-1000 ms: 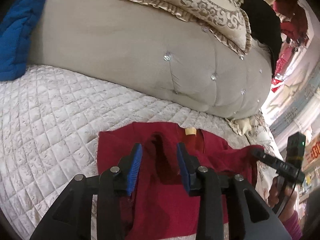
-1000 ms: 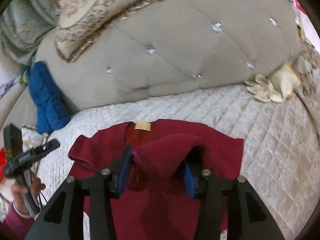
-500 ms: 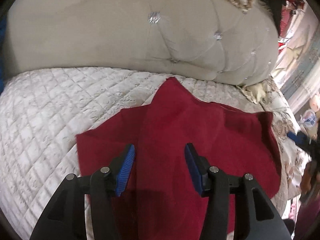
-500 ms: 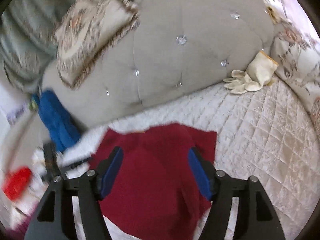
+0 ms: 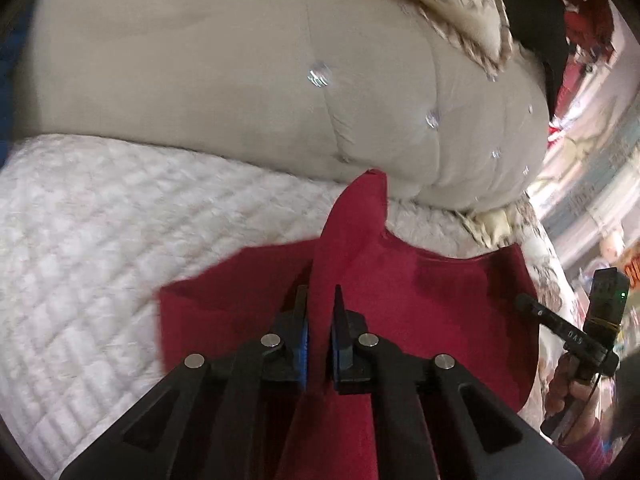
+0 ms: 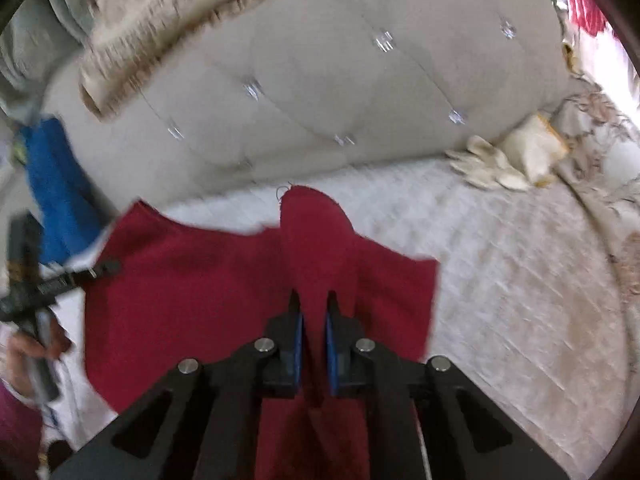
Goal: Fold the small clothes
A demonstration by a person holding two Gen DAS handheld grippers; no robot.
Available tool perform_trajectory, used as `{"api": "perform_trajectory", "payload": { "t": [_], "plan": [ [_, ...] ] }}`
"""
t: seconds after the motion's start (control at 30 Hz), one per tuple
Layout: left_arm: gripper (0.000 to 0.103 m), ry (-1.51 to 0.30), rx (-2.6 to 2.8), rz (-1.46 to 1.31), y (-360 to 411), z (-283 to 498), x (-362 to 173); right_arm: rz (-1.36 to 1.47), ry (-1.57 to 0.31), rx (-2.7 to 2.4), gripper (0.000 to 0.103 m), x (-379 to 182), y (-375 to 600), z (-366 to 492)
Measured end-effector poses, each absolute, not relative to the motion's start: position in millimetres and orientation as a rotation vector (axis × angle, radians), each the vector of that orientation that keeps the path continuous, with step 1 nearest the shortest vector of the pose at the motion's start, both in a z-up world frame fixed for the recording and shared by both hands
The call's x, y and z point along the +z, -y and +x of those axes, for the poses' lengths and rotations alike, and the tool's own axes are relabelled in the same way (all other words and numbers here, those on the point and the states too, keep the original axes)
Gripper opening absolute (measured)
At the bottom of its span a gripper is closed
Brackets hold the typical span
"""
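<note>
Dark red cloth (image 5: 432, 296), a small garment, lies spread on the white quilted bed (image 5: 100, 248) in front of a beige tufted headboard (image 5: 240, 92). Both tongs have just been closing, and each now pinches a raised fold of the cloth between its blue pads.

In the left wrist view, the left tongs (image 5: 320, 320) are pressed together on a ridge of red fabric that runs up between the fingers and ends in a pointed flap against the foot of the headboard. The rest of the cloth spreads flat to either side, further to the right. At the right edge a hand (image 5: 568, 384) grips the handle of the other tool. A patterned cushion (image 5: 452, 4) leans on top of the headboard.

In the right wrist view, the right tongs (image 6: 312, 320) are likewise shut on a fold of the cloth (image 6: 180, 280), which rises between the pads into a rounded peak near the headboard (image 6: 360, 92). The cloth extends wide to the left and ends just right of the tongs. The bed (image 6: 520, 280) is bare on the right. A pair of pale gloves (image 6: 492, 164) lies where bed meets headboard, well apart from the cloth. A blue quilted item (image 6: 56, 184) hangs at the left, beside a fringed cushion (image 6: 160, 28). Both views are somewhat blurred.
</note>
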State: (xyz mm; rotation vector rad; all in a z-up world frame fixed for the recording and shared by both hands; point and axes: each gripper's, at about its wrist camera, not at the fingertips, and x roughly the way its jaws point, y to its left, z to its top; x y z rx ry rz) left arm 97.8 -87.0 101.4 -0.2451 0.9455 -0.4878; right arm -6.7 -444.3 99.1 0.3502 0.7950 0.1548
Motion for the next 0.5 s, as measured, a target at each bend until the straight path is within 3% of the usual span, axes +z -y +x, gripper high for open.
{"api": "perform_trajectory", "payload": {
  "t": [0.27, 0.33, 0.4, 0.5],
  "plan": [
    [0.000, -1.062, -0.373, -0.251, 75.4, 116.5, 59.0, 0.418, -0.927, -0.052, 0.011, 52.8, 463.1, 36.0],
    [0.000, -1.047, -0.378, -0.241, 75.9, 113.5, 62.4, 0.468, -0.928, -0.086, 0.036, 51.8, 474.7, 28.4],
    [0.005, -1.024, -0.364, -0.214, 75.0, 107.6, 71.3, 0.512, -0.887, -0.121, 0.051, 64.3, 485.4, 12.4],
    [0.015, -0.972, -0.345, -0.201, 70.8, 95.0, 86.3, 0.483, -0.808, -0.073, 0.055, 88.3, 479.4, -1.1]
  ]
}}
